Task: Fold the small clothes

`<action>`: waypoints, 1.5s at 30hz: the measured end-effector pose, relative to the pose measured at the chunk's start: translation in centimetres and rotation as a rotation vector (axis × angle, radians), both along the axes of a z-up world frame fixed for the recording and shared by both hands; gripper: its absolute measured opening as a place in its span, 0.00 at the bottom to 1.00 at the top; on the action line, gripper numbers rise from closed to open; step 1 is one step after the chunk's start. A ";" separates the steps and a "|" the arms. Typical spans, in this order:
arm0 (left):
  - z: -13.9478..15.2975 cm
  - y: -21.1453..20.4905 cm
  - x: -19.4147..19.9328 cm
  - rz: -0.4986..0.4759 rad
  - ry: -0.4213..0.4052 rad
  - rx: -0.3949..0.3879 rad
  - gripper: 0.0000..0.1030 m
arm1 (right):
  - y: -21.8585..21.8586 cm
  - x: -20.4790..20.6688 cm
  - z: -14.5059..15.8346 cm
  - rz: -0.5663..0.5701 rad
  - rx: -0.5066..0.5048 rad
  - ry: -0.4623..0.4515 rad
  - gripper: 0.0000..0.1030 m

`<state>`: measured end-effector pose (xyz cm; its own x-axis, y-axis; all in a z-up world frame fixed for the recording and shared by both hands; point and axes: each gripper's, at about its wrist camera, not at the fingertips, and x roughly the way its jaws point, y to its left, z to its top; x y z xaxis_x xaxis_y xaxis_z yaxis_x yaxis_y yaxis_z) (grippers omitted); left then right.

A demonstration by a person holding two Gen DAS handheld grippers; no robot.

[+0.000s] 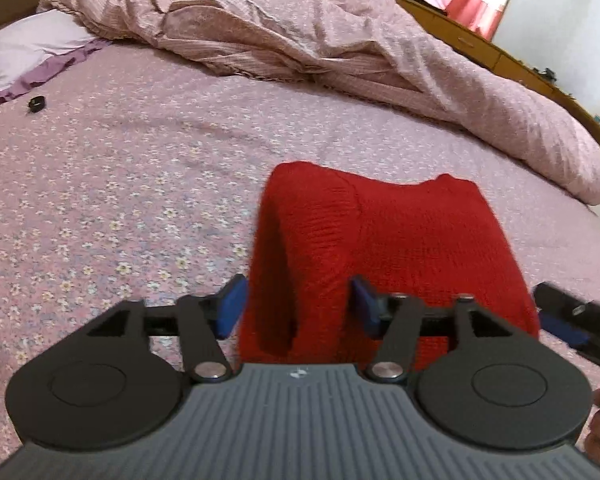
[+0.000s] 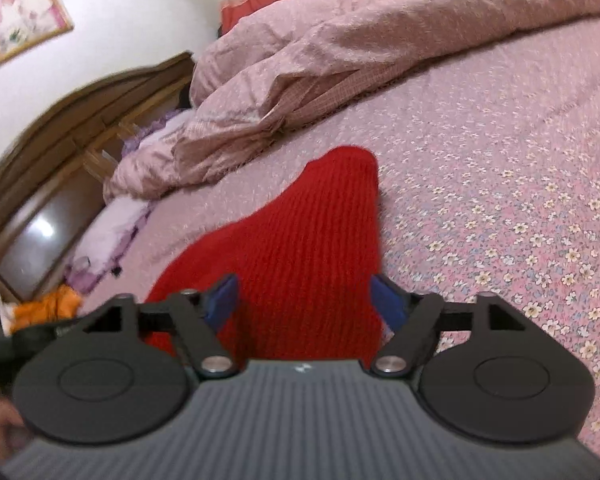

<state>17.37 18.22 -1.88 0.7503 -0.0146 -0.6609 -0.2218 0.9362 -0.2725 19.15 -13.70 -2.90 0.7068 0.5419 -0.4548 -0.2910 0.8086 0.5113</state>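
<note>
Standing apart, the left gripper (image 1: 296, 306) is straddling a raised fold of the red sweater (image 1: 380, 248) without pinching it, likely to set the fold down. The right gripper (image 2: 304, 300) is spreading wide over the ribbed, chunky knit, lying near on the flowered bedsheet (image 1: 120, 184); a rumpled pink quilt (image 1: 300, 40) is bunching far behind.
</note>
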 end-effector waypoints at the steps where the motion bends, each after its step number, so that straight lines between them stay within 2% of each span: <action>1: 0.1 0.1 0.0 0.003 0.003 -0.006 0.66 | -0.3 0.2 0.0 -0.009 0.010 0.001 0.80; 6: 0.1 0.9 0.1 0.000 0.013 -0.072 0.68 | -1.5 1.6 -0.1 0.010 0.046 0.039 0.80; 10: 0.0 1.3 0.2 0.000 0.023 -0.110 0.68 | -2.1 3.3 -1.1 0.064 0.109 0.127 0.80; 12: -0.1 1.4 0.3 0.003 0.033 -0.116 0.69 | -2.1 4.3 -1.8 0.090 0.109 0.168 0.80; 14: -0.2 1.5 0.4 0.010 0.046 -0.113 0.71 | -2.2 5.1 -2.7 0.127 0.133 0.202 0.87; 20: -0.5 1.5 0.9 0.003 0.052 -0.098 0.71 | -2.1 7.7 -5.6 0.245 0.293 0.333 0.88; 30: -0.8 1.8 1.1 0.010 0.053 -0.089 0.73 | 1.3 8.0 -5.2 0.327 0.227 0.290 0.91; 34: -0.8 1.9 1.0 0.011 0.045 -0.061 0.72 | 1.7 8.0 -4.6 0.317 0.273 0.314 0.76; 38: -0.5 1.7 0.8 0.012 0.040 -0.065 0.66 | 1.7 7.3 -2.9 0.295 0.304 0.279 0.63; 45: 0.9 -0.2 0.2 -0.032 -0.003 -0.091 0.62 | 0.9 5.7 1.1 0.272 0.366 0.176 0.57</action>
